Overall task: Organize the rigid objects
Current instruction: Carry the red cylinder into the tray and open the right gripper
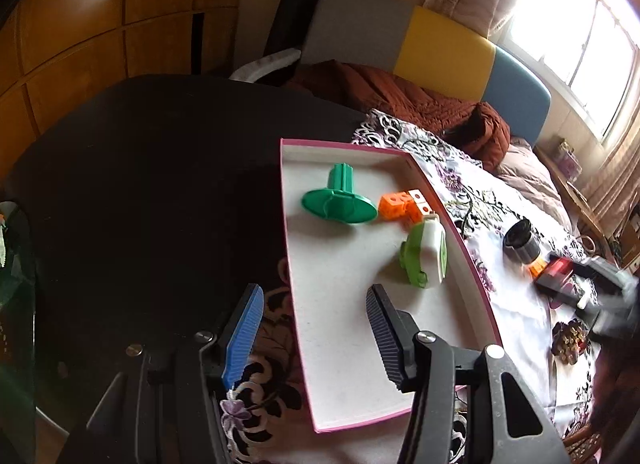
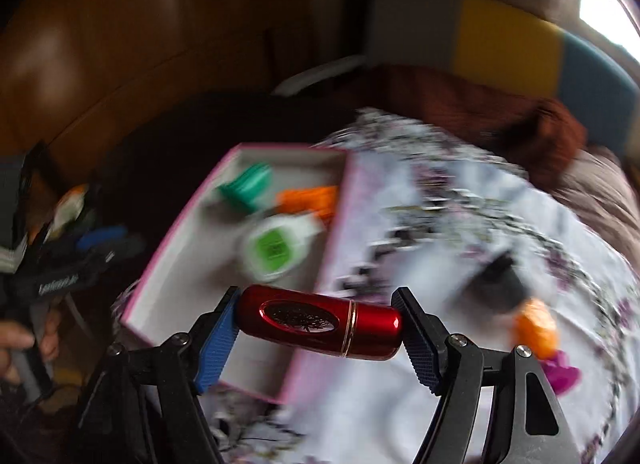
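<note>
A pink-rimmed white box (image 1: 352, 324) lies on a flowered cloth. In it are a green flanged piece (image 1: 340, 200), orange dice cubes (image 1: 400, 204) and a green-and-white roller tool (image 1: 424, 256). My left gripper (image 1: 314, 296) hangs open and empty over the box's near left wall. My right gripper (image 2: 318, 320) is shut on a red metallic tube (image 2: 320, 322), held end to end between the pads above the box's near right corner (image 2: 280, 392). This view is blurred. In the left wrist view the red tube (image 1: 560, 269) shows at the right, with the blurred right gripper (image 1: 608, 292) behind it.
A black cylinder with an orange end (image 1: 522, 242) lies on the flowered cloth (image 1: 516, 304) right of the box, near a small brown ornament (image 1: 570, 340). A magenta bit (image 2: 564, 376) lies near the right gripper. A dark surface (image 1: 160, 184) spreads left of the box; a brown blanket (image 1: 400, 96) lies behind.
</note>
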